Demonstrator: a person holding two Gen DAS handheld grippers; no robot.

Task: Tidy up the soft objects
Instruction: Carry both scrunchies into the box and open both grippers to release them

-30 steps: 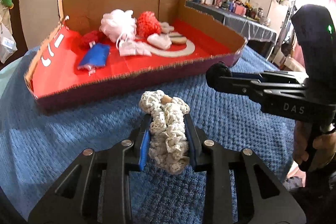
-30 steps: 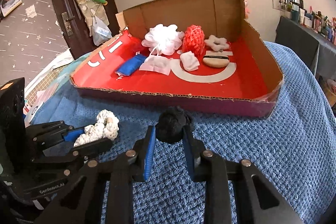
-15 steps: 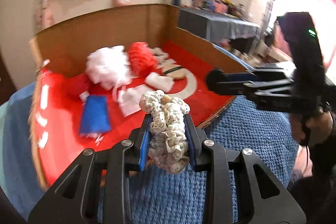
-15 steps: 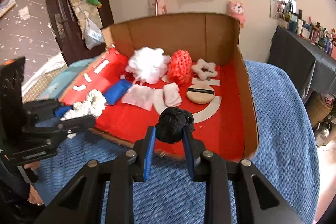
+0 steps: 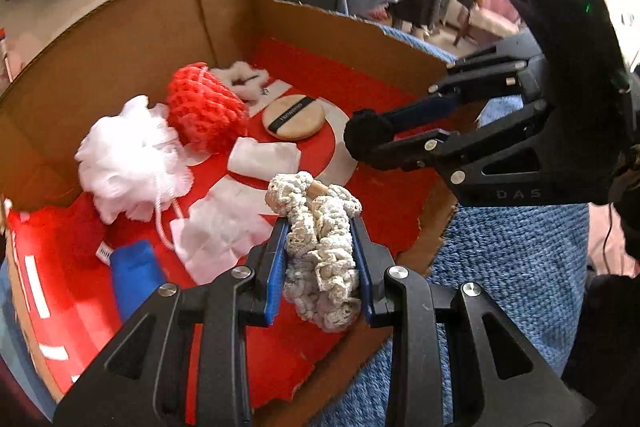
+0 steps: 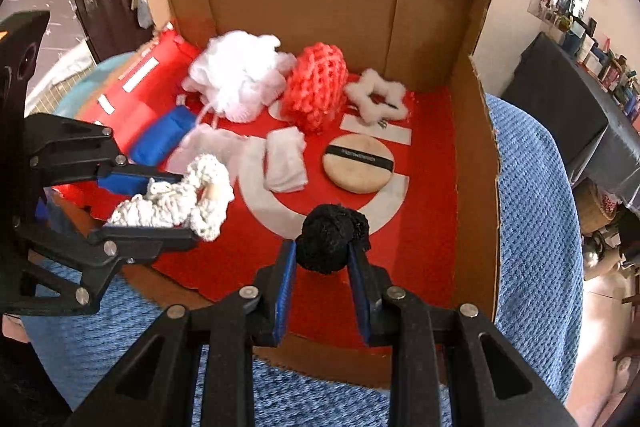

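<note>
My left gripper (image 5: 320, 227) is shut on a cream crocheted scrunchie (image 5: 320, 251), held above the front of the red-lined cardboard box (image 5: 120, 39). My right gripper (image 6: 324, 251) is shut on a black knitted ball (image 6: 330, 243), also over the box floor near the front edge. In the left wrist view the right gripper (image 5: 360, 139) with the black ball (image 5: 366, 133) hangs to the right. The right wrist view has the left gripper (image 6: 192, 203) and scrunchie (image 6: 180, 199) at the left.
Inside the box (image 6: 472, 131) lie a white mesh pouf (image 6: 236, 79), red mesh pouf (image 6: 316, 87), white star scrunchie (image 6: 376, 101), round beige powder puff (image 6: 358, 163), folded white cloths (image 6: 284, 163) and a blue pouch (image 6: 164, 135). A blue knitted blanket (image 6: 532, 227) covers the surface under the box.
Both grippers have moved forward from above the blue blanket to above the box floor, each still holding its object. The left gripper has rolled and the box now looks tilted in its view.
</note>
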